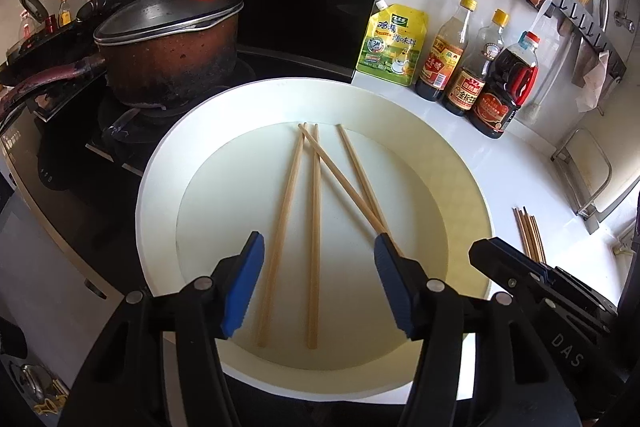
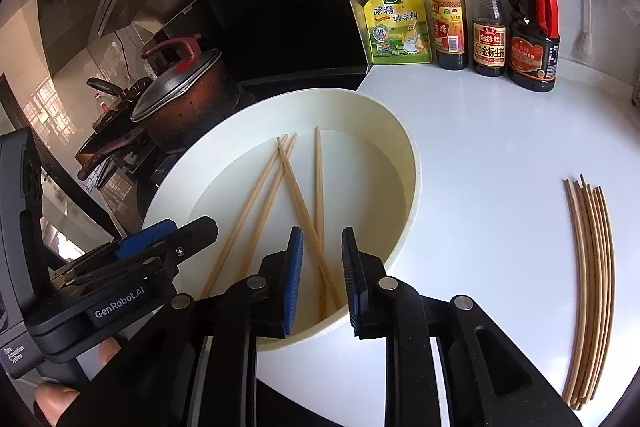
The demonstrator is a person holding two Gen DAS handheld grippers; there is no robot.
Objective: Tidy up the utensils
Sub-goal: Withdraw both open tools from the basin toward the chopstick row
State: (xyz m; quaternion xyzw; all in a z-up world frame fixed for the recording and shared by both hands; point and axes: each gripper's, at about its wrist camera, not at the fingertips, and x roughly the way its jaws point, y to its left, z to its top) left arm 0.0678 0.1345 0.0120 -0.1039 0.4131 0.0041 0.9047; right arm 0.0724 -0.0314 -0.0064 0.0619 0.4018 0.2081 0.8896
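- The left tongs (image 1: 318,281) stand apart over the white basin (image 1: 160,167), gripping nothing; two chopsticks show in the gap below.
- The right tongs (image 2: 322,281) stand slightly parted, empty, above crossed sticks.
- Four chopsticks (image 1: 314,227) lie loose on the basin floor; the tongs hide some of their near ends.
- A bundle of chopsticks (image 2: 592,291) lies on the bench (image 2: 480,167), well apart from the basin; the left view cuts it off.
- Sauce bottles (image 2: 488,15) stand at the wall.
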